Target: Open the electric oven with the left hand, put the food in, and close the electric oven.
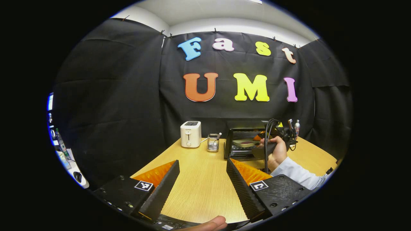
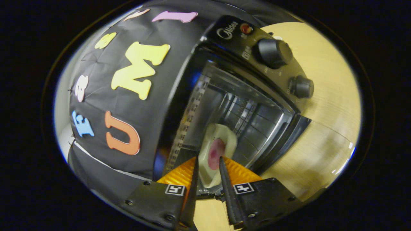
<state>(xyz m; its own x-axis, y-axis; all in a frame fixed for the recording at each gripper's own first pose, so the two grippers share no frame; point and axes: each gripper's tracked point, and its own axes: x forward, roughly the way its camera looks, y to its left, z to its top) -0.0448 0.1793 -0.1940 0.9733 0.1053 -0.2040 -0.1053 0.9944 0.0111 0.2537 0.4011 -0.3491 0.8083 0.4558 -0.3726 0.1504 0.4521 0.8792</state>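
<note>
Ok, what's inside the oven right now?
A pale plate carrying reddish food is entering the open oven, gripped by the right claw. The plate's near edge is hidden between the fingers.

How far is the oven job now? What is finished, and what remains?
Done: the electric oven stands open. In hand: the right gripper is shut on the plate of food and holds it in the oven's mouth, tilted in the right gripper view. The left gripper is open over the wooden table, well back from the oven. Left: set the plate down, release it, close the door.

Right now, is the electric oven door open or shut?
Open: the electric oven shows its bare cavity, and the plate held by the right hand-held gripper reaches inside.
</note>
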